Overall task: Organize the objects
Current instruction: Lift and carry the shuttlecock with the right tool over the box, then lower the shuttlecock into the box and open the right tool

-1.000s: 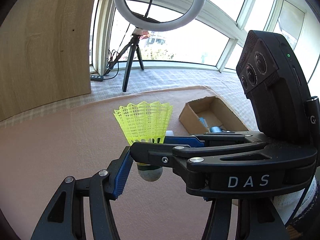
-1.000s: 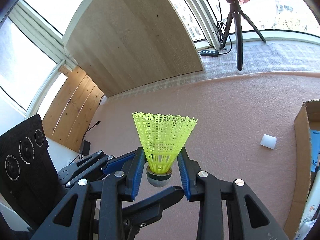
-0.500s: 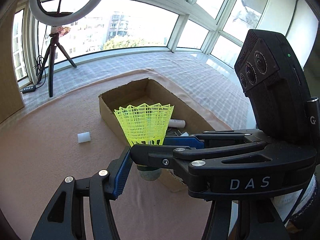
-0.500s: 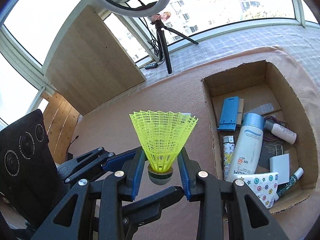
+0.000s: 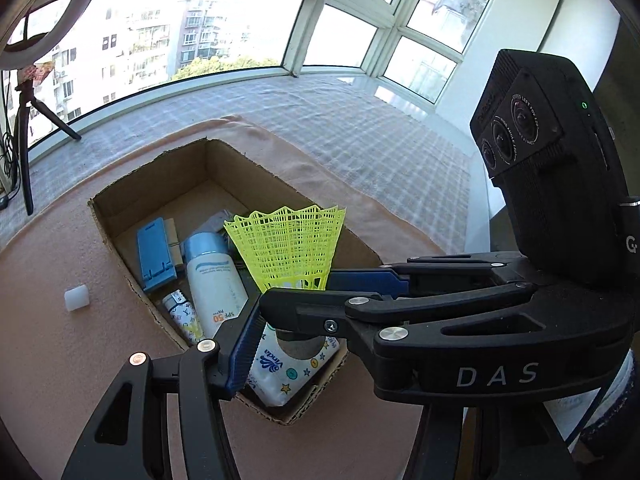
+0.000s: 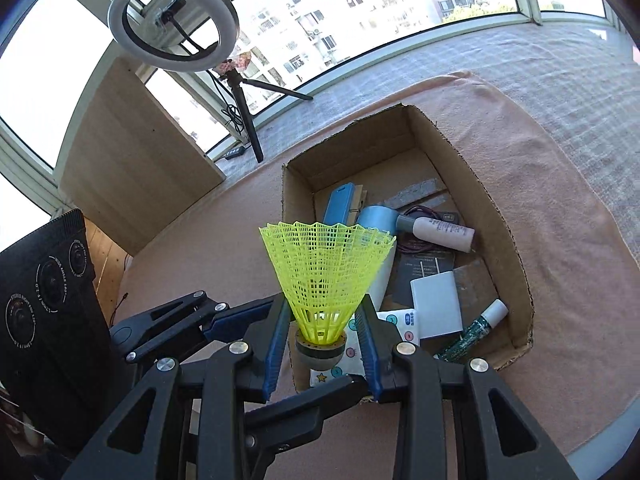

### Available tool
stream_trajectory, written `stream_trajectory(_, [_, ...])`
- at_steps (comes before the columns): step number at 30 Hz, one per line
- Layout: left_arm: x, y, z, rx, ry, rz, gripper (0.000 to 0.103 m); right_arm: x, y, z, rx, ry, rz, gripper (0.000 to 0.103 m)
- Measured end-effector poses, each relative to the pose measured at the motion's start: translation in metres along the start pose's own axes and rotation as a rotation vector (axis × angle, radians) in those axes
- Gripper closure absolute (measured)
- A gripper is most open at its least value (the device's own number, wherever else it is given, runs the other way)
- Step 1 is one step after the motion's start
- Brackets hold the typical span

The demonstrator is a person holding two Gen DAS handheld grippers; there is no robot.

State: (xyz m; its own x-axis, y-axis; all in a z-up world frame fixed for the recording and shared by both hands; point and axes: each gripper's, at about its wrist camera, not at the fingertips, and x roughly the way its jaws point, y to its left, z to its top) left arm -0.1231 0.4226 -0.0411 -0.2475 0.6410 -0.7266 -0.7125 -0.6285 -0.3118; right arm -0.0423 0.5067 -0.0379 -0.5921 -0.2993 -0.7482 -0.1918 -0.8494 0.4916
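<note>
Holding a yellow shuttlecock (image 5: 286, 250), the right gripper (image 5: 320, 304) crosses the left wrist view from the right, its jaws narrowed onto the base of the skirt, cork end hidden behind the black finger. Left gripper (image 5: 288, 312) shows one blue pad (image 5: 244, 344) low left; its jaws look about half open, and whether it touches the shuttlecock can't be told from here, so read it as unloaded. Cardboard box (image 5: 120, 264) sits directly beyond and below, open top, already holding a white sunscreen bottle (image 5: 214, 280), a blue phone stand (image 5: 154, 254) and a tissue pack (image 5: 288, 368). A small white cap (image 5: 76, 298) lies on the pink cloth (image 5: 60, 380), left of the box, apart from it. Right wrist view: right gripper (image 6: 324, 350) clamps the shuttlecock (image 6: 326, 272) just above the cork (image 6: 320, 354), long axis upright, skirt pointing up and away from the fingers. Box (image 6: 492, 208) lies ahead and slightly right; the cork hangs roughly over the near wall. Judgement: right hand is the one that matters, pitched down toward the box; next call is a short push forward past the near wall, then release. Risk: dropping early onto the box edge.
</note>
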Motion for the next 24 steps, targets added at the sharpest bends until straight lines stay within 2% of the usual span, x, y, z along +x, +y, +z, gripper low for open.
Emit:
stream_trajectory(4, [0.008,-0.003,0.003,0.008,0.011,0.008,0.042,-0.002,-0.009,-0.001,0.009,0.004,-0.003,0.072])
stream_trajectory(6, [0.009,-0.003,0.002,0.011,0.022,0.039,0.035,-0.003,-0.011,-0.001,0.012,0.006,-0.003,0.070])
stream_trajectory(7, [0.010,-0.002,0.002,0.006,0.030,0.053,0.023,-0.004,-0.012,-0.001,0.011,0.005,-0.016,0.067])
stream_trajectory(8, [0.010,0.000,0.002,-0.003,0.029,0.062,0.020,-0.005,-0.013,-0.001,0.009,0.003,-0.033,0.059])
stream_trajectory(10, [0.008,0.005,0.002,-0.013,0.025,0.071,0.020,-0.008,-0.015,0.000,0.011,-0.017,-0.092,0.048])
stream_trajectory(11, [0.007,0.007,0.002,-0.016,0.022,0.078,0.020,-0.010,-0.016,0.001,0.013,-0.027,-0.114,0.047])
stream_trajectory(24, [-0.005,0.038,-0.004,-0.055,0.019,0.148,0.020,-0.028,-0.014,-0.009,-0.023,-0.065,-0.154,0.044])
